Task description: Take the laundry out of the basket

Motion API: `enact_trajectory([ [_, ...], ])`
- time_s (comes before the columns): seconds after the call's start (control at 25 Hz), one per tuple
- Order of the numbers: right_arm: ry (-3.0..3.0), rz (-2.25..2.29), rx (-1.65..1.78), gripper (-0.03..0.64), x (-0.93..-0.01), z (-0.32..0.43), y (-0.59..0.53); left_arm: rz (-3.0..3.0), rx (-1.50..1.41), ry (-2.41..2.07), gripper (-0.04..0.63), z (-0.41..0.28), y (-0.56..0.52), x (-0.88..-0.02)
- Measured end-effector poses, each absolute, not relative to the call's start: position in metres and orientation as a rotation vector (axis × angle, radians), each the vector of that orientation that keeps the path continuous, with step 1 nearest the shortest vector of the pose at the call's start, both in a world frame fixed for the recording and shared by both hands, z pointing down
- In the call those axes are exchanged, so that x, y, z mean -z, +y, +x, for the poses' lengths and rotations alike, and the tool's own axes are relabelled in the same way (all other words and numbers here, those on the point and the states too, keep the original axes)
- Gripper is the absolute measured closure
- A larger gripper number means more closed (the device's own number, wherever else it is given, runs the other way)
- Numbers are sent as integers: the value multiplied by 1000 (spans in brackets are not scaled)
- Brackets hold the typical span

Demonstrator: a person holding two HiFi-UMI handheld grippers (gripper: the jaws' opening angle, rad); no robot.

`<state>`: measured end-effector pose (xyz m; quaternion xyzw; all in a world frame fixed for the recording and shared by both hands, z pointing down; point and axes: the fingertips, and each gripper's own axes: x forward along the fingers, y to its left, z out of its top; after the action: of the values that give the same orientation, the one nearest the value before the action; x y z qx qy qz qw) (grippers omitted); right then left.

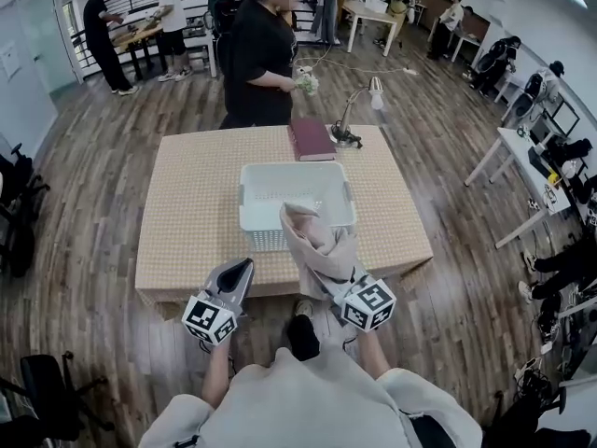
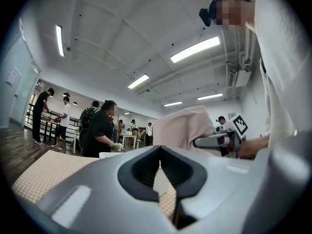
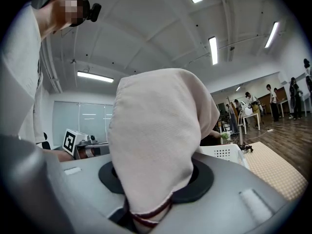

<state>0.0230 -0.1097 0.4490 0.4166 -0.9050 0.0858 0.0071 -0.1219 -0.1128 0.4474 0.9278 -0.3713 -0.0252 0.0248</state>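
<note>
A white perforated basket [image 1: 250, 217] stands mid-table on the beige checked cloth [image 1: 187, 213]. A pale pink-beige garment [image 1: 315, 243] hangs half over the basket's near rim, and my right gripper [image 1: 332, 271] is shut on it just in front of the basket. In the right gripper view the garment [image 3: 156, 135] drapes over the right gripper [image 3: 155, 182] and hides its jaw tips, with a dark red hem at the bottom. My left gripper [image 1: 240, 274] hovers left of it at the table's near edge. Its jaws meet in the left gripper view [image 2: 158, 156] with nothing between them.
A dark red book [image 1: 312, 139] and a desk lamp [image 1: 349, 127] sit at the table's far edge. A person in black [image 1: 256, 59] stands right behind them. Other people, tables and chairs ring the room on the wooden floor.
</note>
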Motion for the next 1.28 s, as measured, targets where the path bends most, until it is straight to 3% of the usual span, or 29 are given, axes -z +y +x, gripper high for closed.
enact_trajectory([
  [0.52, -2836, 1322, -256, 437, -440, 31, -15, 2883, 97, -1145, 588, -111, -19, -435],
  [1.28, -2860, 1276, -278, 439, -448, 112, 121, 2860, 65, -1156, 588, -12, 122, -438],
])
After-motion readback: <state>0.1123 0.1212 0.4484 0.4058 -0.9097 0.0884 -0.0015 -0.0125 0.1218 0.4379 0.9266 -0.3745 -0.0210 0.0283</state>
